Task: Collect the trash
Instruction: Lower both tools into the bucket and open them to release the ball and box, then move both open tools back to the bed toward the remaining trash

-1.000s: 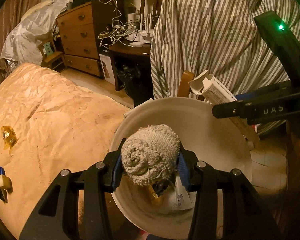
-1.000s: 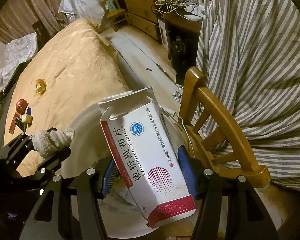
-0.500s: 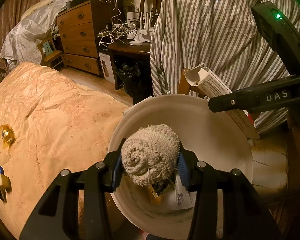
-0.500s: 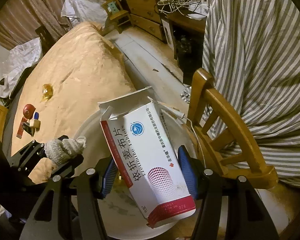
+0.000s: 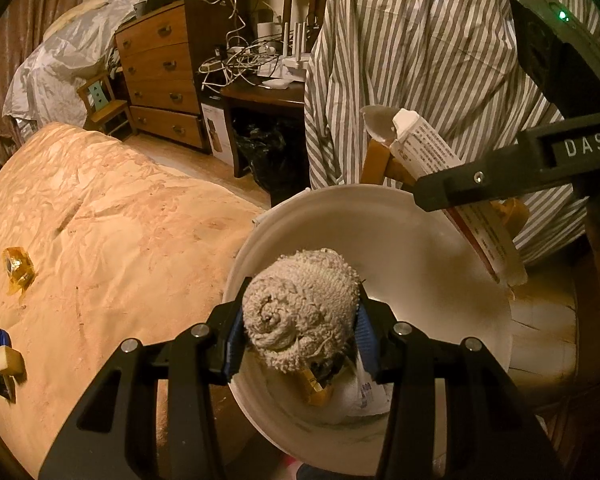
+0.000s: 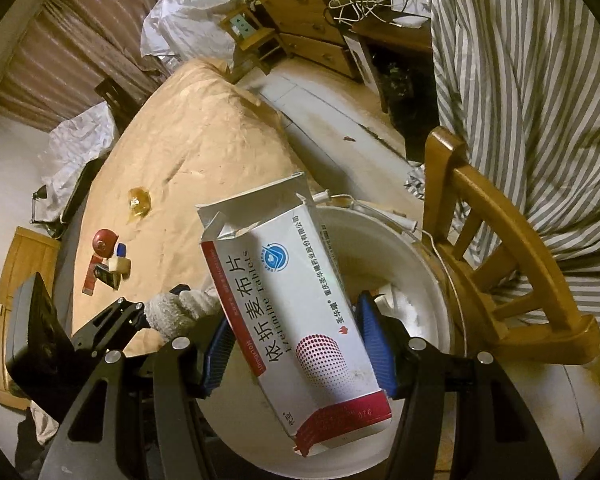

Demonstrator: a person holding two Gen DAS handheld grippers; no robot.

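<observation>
My left gripper (image 5: 298, 338) is shut on a rolled grey knitted glove (image 5: 300, 314), held just above the white bucket (image 5: 400, 240). Scraps of paper and a yellow wrapper (image 5: 316, 390) lie at the bucket's bottom. My right gripper (image 6: 296, 346) is shut on a white and red medicine box (image 6: 296, 300) with its top flap torn open, over the same bucket (image 6: 412, 264). In the left wrist view that box (image 5: 460, 200) and the right gripper (image 5: 500, 176) hang over the bucket's far right rim. In the right wrist view the glove (image 6: 176, 312) and left gripper (image 6: 168, 314) show at lower left.
A bed with an orange cover (image 5: 100, 232) lies left of the bucket, with a yellow wrapper (image 5: 18, 268) and small items (image 6: 108, 258) on it. A wooden chair (image 6: 500, 240) with a striped shirt (image 5: 420, 60) stands right of the bucket. A dresser (image 5: 160, 76) is behind.
The right gripper has tilted with the box, which now sits lower and further over the bucket in the right wrist view. The left gripper and glove have kept still.
</observation>
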